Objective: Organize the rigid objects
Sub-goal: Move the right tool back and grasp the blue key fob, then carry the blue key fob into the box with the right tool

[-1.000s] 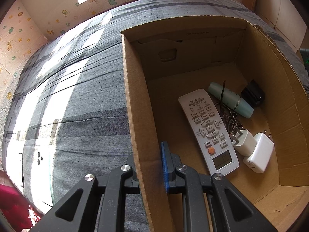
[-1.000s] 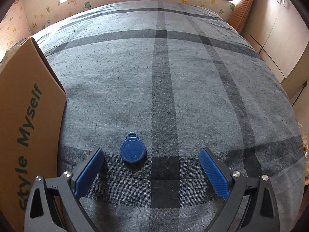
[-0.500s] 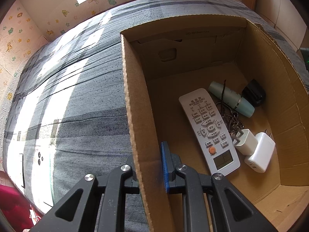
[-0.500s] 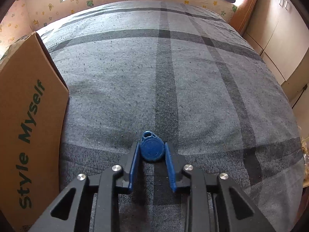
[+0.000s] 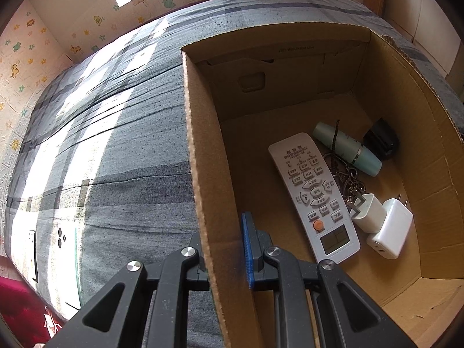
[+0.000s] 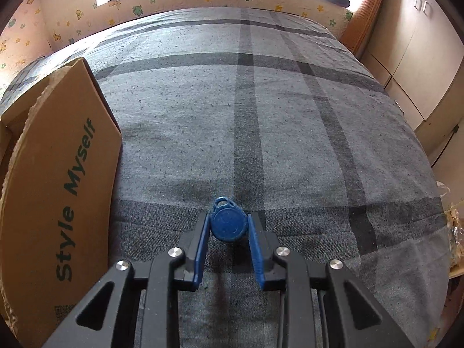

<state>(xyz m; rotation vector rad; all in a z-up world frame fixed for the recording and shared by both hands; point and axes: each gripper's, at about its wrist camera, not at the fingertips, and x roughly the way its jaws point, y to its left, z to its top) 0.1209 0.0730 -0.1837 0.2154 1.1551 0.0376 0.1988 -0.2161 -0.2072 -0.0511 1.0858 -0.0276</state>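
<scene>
On the grey checked bed cover (image 6: pixel 290 121), your right gripper (image 6: pixel 228 229) is clamped on the blue key fob (image 6: pixel 227 224), just beside the cardboard box (image 6: pixel 58 191). Your left gripper (image 5: pixel 224 249) pinches the box wall (image 5: pixel 203 150); the white remote (image 5: pixel 314 194) lies inside the box.

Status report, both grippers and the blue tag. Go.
Left gripper clamped on cardboard box wall. Right gripper shut on blue key fob, held above the bedspread. Nothing in the way toward the box.
</scene>
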